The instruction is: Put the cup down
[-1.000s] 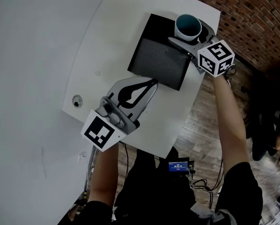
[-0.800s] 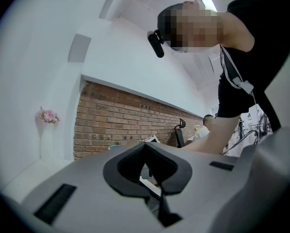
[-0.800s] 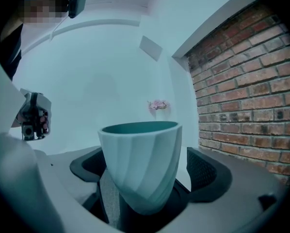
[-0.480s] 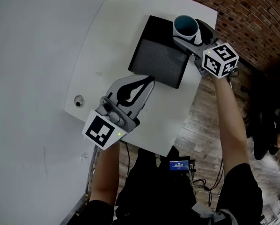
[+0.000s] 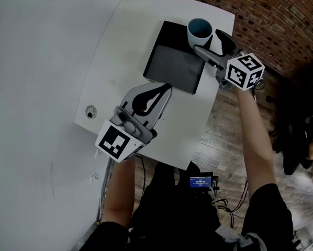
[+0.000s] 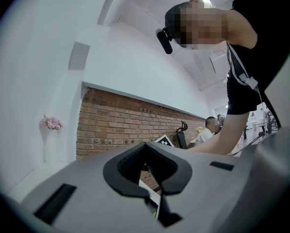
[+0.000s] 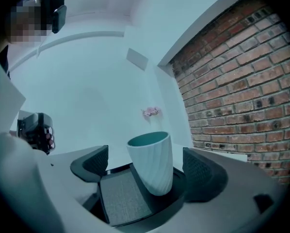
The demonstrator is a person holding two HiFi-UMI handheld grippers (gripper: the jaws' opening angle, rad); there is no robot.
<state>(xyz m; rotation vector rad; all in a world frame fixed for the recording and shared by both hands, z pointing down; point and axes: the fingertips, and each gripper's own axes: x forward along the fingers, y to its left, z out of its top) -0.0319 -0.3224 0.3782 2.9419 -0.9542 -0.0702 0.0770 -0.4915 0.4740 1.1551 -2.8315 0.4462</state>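
A pale ribbed cup [image 5: 200,31] with a teal inside stands upright on the far right corner of a black mat [image 5: 172,69]. My right gripper [image 5: 208,42] is open just behind it; its jaws reach either side of the cup without touching. In the right gripper view the cup [image 7: 152,161] stands on the mat [image 7: 120,198] between the two parted pads [image 7: 94,165], with a gap on each side. My left gripper [image 5: 166,91] is shut and holds nothing, its tips at the mat's near edge. In its own view the left gripper [image 6: 146,149] shows its pads closed together.
The mat lies on a white table [image 5: 125,41] whose right edge runs close beside the cup. A round cable hole [image 5: 90,111] sits near the table's left front corner. A brick wall [image 5: 282,14] and wooden floor [image 5: 224,145] lie to the right.
My right gripper has drawn back from the cup towards the person, so the cup now sits out by the jaw tips. The cup stays on the mat. The left gripper stays shut.
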